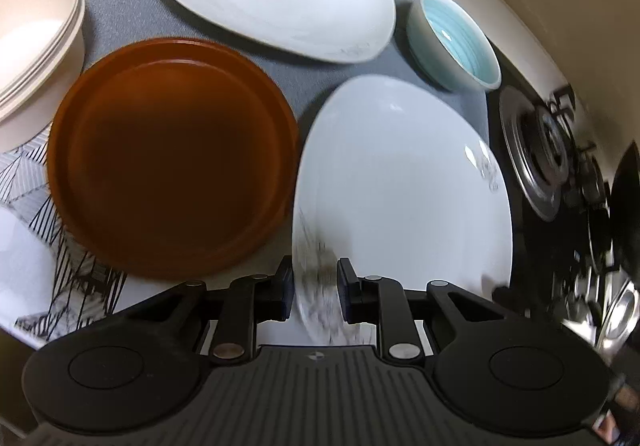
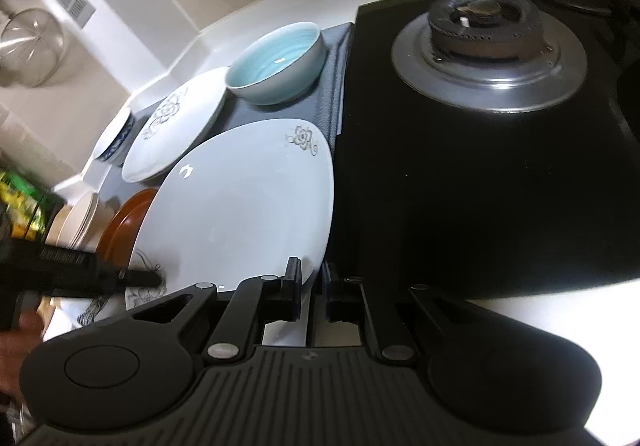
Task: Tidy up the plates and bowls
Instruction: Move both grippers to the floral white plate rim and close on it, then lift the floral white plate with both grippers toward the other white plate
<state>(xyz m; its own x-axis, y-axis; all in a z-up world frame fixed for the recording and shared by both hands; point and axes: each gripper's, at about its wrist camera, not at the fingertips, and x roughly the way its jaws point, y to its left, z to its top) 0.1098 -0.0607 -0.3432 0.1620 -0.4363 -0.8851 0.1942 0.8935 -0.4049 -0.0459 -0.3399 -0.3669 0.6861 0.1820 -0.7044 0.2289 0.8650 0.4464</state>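
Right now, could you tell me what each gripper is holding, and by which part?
Both hold the near white plate: the left gripper pinches its patterned near rim, and the right gripper clamps its near edge on the side toward the stove.

1. The left wrist view is taken from just above the counter, angled steeply down along the left gripper (image 1: 314,286), close over the near white plate (image 1: 404,181).
2. The right wrist view is aimed less steeply, from that plate's (image 2: 248,201) stove-side edge (the burner (image 2: 488,49) fills its upper right).
3. Shared by both views: that plate, the blue bowl (image 1: 456,41) (image 2: 280,61), the orange plate (image 1: 172,157) (image 2: 128,221).
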